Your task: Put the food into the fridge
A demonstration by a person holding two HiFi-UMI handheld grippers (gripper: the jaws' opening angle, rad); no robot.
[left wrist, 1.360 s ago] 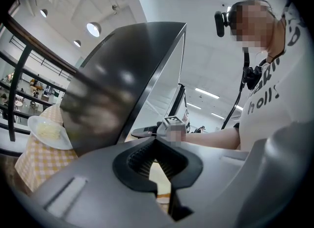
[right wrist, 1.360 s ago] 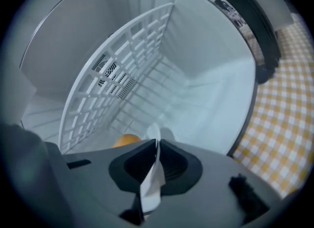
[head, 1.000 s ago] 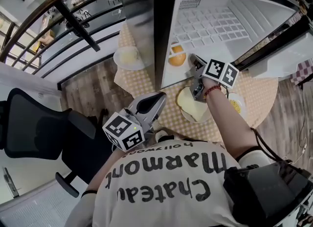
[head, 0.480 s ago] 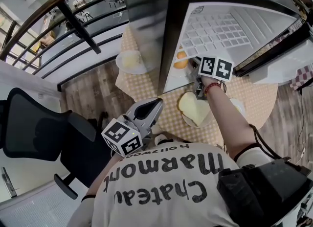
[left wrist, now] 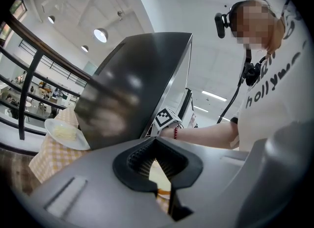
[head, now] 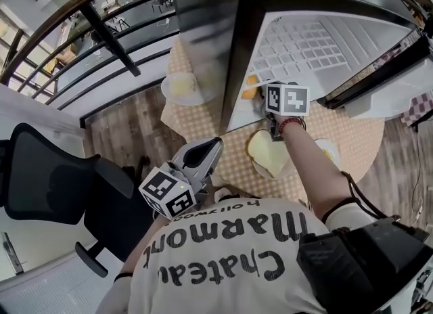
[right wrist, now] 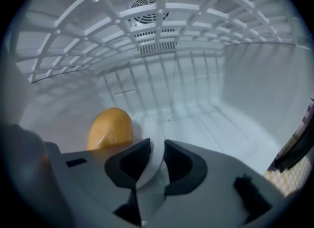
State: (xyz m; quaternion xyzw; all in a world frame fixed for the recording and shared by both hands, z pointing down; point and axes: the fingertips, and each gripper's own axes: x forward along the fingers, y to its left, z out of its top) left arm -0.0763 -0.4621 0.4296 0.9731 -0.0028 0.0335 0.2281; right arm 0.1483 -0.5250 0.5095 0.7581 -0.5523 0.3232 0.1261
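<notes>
An orange bun (right wrist: 110,128) lies on a white plate (right wrist: 153,146) on the floor of the open white fridge (right wrist: 196,74). My right gripper (right wrist: 153,162) reaches into the fridge mouth. Its jaws are opening, with the plate's rim between them and a gap on the right side. In the head view the right gripper (head: 262,104) sits just beside the bun (head: 251,90). My left gripper (head: 214,146) hangs shut and empty near my chest. A slice of bread on a plate (head: 268,154) rests on the table.
The fridge (head: 318,42) stands on a round checkered table (head: 237,160), its door (head: 203,15) swung out to the left. A plate of pale food (head: 183,86) and another plate (head: 329,149) are on the table. A black office chair (head: 61,177) stands at left.
The right gripper has shifted a little left at the fridge mouth, beside the bun. The left gripper has barely moved.
</notes>
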